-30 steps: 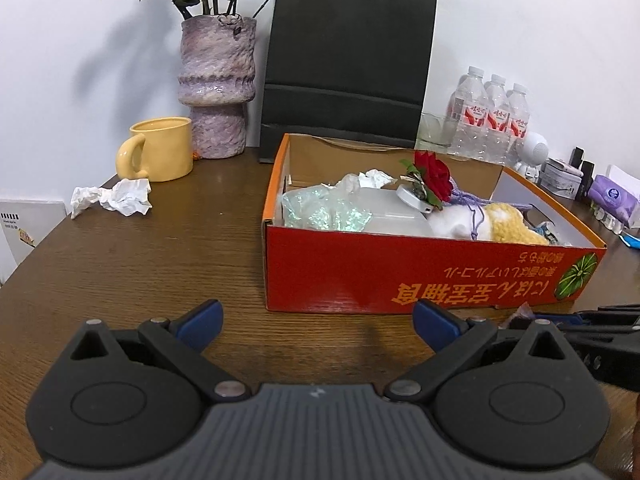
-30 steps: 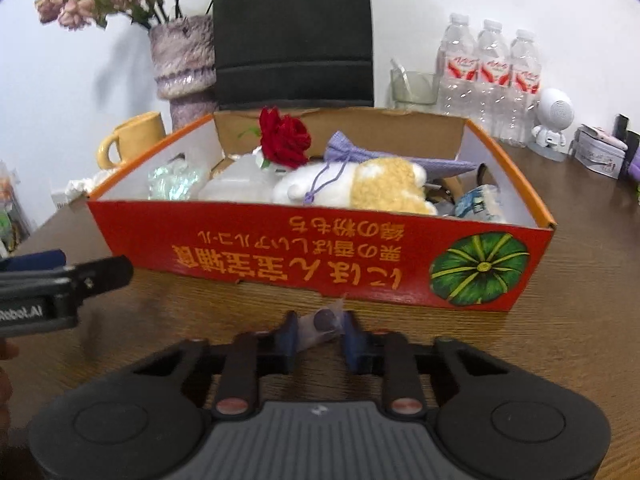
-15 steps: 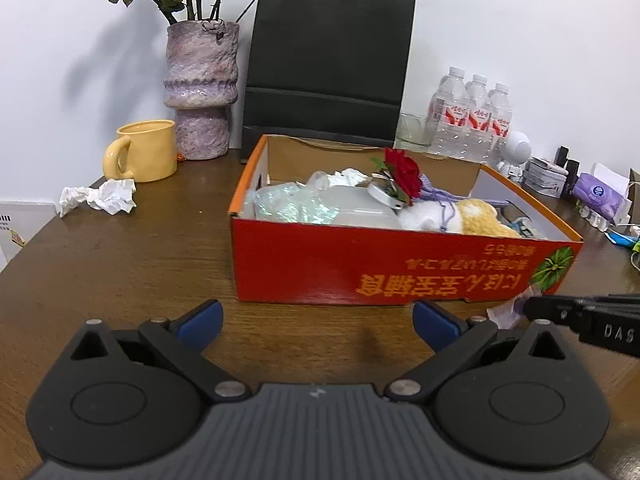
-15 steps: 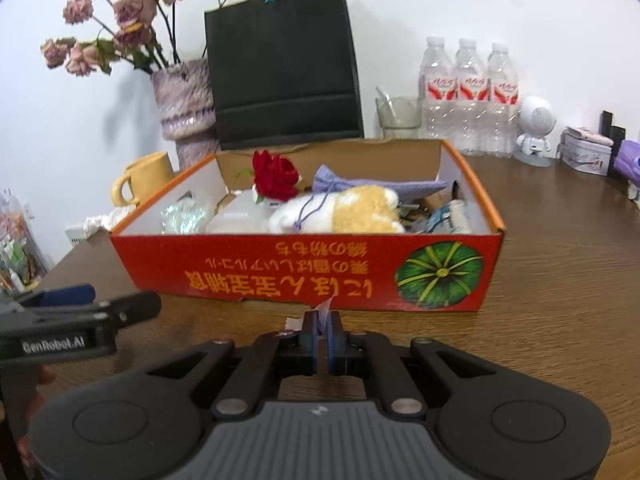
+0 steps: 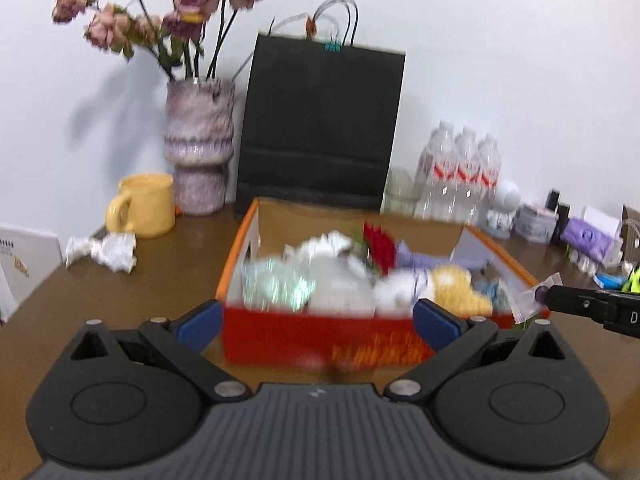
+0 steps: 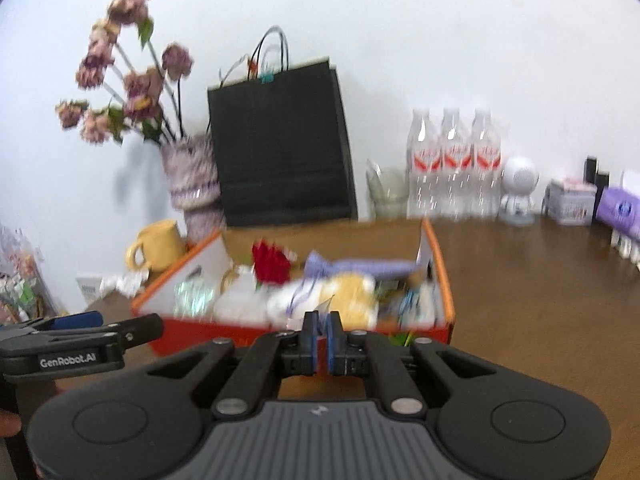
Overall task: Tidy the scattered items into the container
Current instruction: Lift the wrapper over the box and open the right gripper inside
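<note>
Candy carried to the box

The right gripper point(image 6: 320, 330) pinches a wrapped candy point(image 5: 534, 298) just above the box's point(image 5: 320, 332) right front corner, probably for dropping inside; the left gripper point(image 5: 316, 320) hangs open and empty before the box's front wall.

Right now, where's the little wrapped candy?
Clamped in the right gripper: the wrapped candy hangs at the red box's right front corner, seen at the right of the left wrist view.
</note>
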### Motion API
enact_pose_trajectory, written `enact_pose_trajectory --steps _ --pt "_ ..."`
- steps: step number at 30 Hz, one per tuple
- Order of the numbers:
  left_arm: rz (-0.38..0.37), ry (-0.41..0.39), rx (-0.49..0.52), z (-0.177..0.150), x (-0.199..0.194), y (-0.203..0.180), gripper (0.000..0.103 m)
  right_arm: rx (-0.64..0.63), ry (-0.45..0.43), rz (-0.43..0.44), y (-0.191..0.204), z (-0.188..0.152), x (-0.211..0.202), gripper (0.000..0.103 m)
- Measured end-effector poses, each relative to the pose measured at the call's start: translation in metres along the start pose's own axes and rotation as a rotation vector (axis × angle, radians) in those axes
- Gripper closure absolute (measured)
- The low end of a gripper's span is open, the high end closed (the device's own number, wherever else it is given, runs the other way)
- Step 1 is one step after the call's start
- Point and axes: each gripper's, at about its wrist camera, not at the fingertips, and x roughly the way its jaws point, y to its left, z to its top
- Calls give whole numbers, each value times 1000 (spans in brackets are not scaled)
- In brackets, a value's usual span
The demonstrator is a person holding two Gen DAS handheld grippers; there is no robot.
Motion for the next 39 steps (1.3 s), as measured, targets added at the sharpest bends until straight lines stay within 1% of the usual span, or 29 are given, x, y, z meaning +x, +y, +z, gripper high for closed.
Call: enact_pose_trajectory --steps 5,9,11,13,17,19,20,21,22,23,28,34,39 --pt "5 -34 5 28 18 -10 0 25 -66 -3 -7 31 12 99" --pt "-3 -39 -21 36 41 -12 0 55 -80 11 -11 44 38 99" --pt "-2 -24 -20 37 56 -13 0 68 -81 15 -14 46 54 99" --pt "6 -13 -11 39 70 -13 0 77 -67 21 -17 48 73 99" --pt "25 10 13 44 99 -15 0 43 -7 18 -20 52 113 99" --pt "29 25 27 45 112 -15 0 28 35 14 -21 53 127 95" --pt "34 33 32 45 117 -15 0 29 58 -4 -22 54 134 84" --pt "42 44 33 46 122 -15 0 35 83 -31 -24 56 140 52" --pt "57 61 32 47 128 -15 0 39 111 -53 -25 59 147 30" --pt "65 75 29 48 132 -14 0 39 134 -61 -27 61 152 0" --pt "54 114 -1 49 137 -9 0 33 161 -66 -32 66 154 0" --pt "60 104 -5 50 131 -10 0 8 166 -65 -28 66 146 0" --pt "65 116 -2 50 131 -12 0 -18 170 -65 -22 65 143 0"
